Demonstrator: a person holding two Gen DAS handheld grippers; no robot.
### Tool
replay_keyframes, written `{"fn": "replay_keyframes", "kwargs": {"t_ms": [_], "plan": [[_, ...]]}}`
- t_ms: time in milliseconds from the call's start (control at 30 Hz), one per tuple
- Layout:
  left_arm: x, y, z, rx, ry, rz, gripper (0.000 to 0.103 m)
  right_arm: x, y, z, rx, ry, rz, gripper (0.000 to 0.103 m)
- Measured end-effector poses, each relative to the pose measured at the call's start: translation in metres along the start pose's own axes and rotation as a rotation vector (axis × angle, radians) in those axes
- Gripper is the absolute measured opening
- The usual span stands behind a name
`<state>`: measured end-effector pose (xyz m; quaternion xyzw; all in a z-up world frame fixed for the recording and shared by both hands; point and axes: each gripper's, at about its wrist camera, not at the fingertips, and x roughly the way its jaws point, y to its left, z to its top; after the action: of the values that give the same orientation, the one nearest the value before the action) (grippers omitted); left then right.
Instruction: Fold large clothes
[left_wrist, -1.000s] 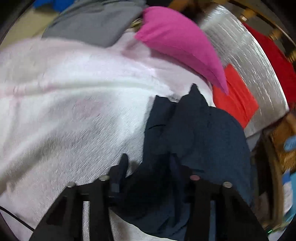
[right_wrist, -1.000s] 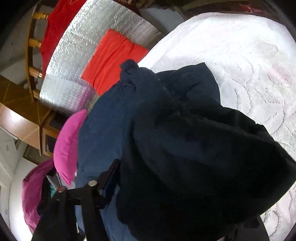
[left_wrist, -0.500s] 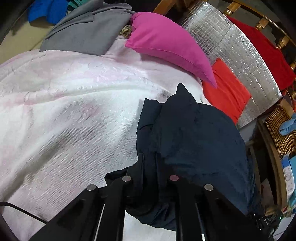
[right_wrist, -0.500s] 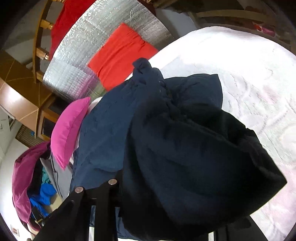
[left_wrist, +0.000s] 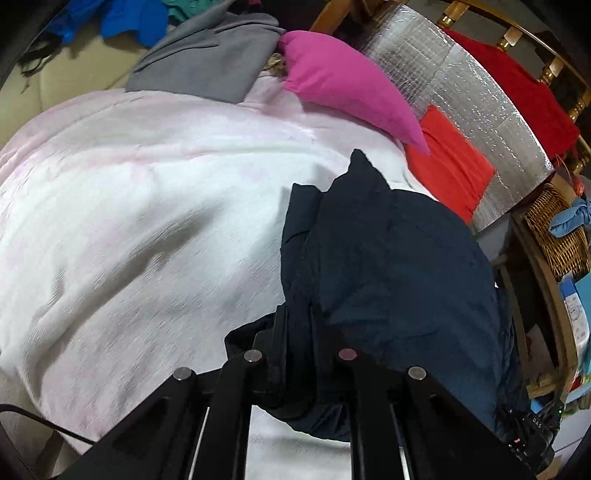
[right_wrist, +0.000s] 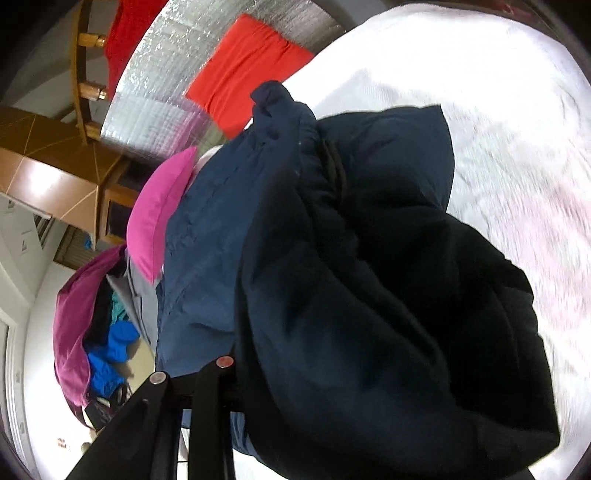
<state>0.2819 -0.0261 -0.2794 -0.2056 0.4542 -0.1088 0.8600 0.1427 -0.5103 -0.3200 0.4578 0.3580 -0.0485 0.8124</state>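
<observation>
Progress: the navy garment (left_wrist: 388, 266) is bunched in a thick bundle over the pale pink bedspread (left_wrist: 147, 206) — doubled over, by the look of it, but not a flat, squared fold; smoothing and final folds seem left.
Left hand-held gripper (left_wrist: 297, 356): narrow, pinching a dark fold of the garment between its fingers.
Left view only: grey garment (left_wrist: 207, 66), wicker basket (left_wrist: 554, 229).
Both views: pink pillow (left_wrist: 347, 88), orange cloth (left_wrist: 450, 166) on the silver foil mat (left_wrist: 480, 96).
Right hand-held gripper (right_wrist: 236, 373): one finger shows, the other is buried under cloth — it appears to hold the garment, but I cannot tell for certain.
Right view only: the garment's gathered waistband edge (right_wrist: 321, 162).
</observation>
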Motion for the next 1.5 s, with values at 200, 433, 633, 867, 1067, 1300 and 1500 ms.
{"fn": "replay_keyframes", "kwargs": {"t_ms": [200,433,633,867,1067,1300,1500], "plan": [[0.0,-0.004,0.012,0.044,0.017,0.09,0.044,-0.015,0.001,-0.008,-0.042,0.155,-0.056,0.055],[0.001,0.006,0.046,-0.002,0.004,0.026,0.07,-0.077,-0.003,0.019,-0.126,0.122,-0.164,0.065],[0.05,-0.005,0.062,-0.031,0.153,-0.078,0.075,-0.071,-0.021,0.067,-0.01,-0.07,-0.136,0.084],[0.085,-0.007,0.066,-0.043,0.205,-0.08,0.076,0.01,-0.037,0.096,0.055,0.031,-0.167,0.085],[0.079,-0.021,0.063,0.021,0.147,-0.093,0.036,0.034,-0.026,0.099,0.076,-0.014,-0.119,0.056],[0.073,-0.022,0.057,0.017,0.09,-0.06,0.033,0.043,0.013,0.092,-0.075,-0.102,-0.223,0.047],[0.071,-0.023,0.054,-0.006,0.103,0.015,0.055,0.043,0.006,0.094,-0.009,-0.066,-0.246,0.065]]}}
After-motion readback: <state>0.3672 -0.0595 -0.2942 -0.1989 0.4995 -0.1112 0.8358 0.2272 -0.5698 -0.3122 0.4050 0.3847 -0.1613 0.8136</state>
